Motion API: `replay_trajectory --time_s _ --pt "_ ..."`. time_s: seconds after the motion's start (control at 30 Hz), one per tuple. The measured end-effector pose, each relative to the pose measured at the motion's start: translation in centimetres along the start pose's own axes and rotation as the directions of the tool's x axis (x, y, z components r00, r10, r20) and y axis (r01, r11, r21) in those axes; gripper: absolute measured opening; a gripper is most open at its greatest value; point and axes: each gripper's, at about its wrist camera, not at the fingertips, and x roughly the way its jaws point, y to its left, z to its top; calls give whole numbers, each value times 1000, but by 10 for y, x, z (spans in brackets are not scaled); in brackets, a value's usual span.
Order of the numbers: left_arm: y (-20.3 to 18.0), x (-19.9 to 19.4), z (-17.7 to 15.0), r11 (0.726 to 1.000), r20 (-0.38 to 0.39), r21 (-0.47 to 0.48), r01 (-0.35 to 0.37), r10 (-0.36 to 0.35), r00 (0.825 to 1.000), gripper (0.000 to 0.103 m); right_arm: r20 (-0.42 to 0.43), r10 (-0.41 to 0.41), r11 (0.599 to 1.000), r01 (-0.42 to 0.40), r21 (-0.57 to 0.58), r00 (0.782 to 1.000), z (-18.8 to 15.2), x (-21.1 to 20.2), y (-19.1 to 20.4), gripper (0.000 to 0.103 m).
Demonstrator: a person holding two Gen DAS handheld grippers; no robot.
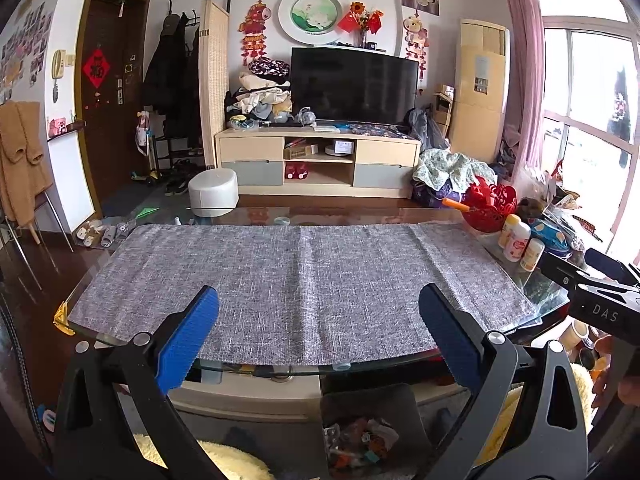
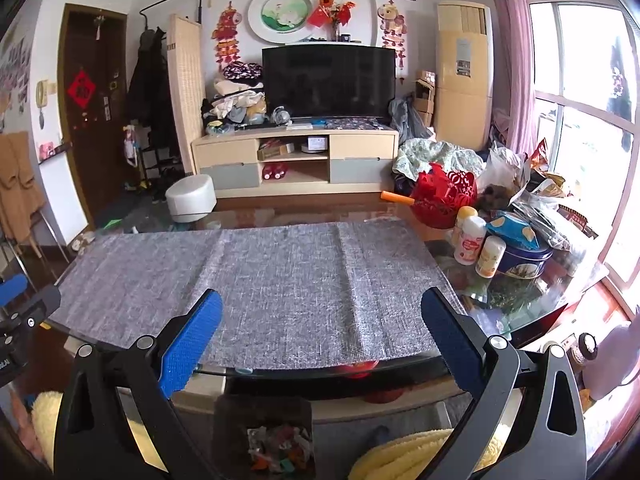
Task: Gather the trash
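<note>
A dark trash bin (image 1: pixel 372 412) stands on the floor in front of the table, with crumpled trash (image 1: pixel 360 446) inside; it also shows in the right wrist view (image 2: pixel 264 420), with the trash (image 2: pixel 280 452) in it. My left gripper (image 1: pixel 319 336) is open and empty, held over the near edge of the grey cloth (image 1: pixel 300 280). My right gripper (image 2: pixel 321 338) is open and empty, also over the near edge of the cloth (image 2: pixel 280 280). No trash is visible on the cloth. The right gripper's body (image 1: pixel 600 300) shows at the right of the left wrist view.
The glass table (image 1: pixel 280 368) carries a red basket (image 2: pixel 444 196), white bottles (image 2: pixel 476 248), a blue tin (image 2: pixel 520 256) and snack bags (image 2: pixel 540 184) at its right end. A white stool (image 2: pixel 190 198) and a TV cabinet (image 2: pixel 296 160) stand beyond. A yellow fleece (image 2: pixel 400 456) lies below.
</note>
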Motion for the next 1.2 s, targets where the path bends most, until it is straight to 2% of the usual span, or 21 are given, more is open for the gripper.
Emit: replay_trajectory --time_s 1.2 --pt "-3 -7 8 1000 13 -7 0 0 1000 95 10 -2 1000 2 15 1000 -3 -5 6 100"
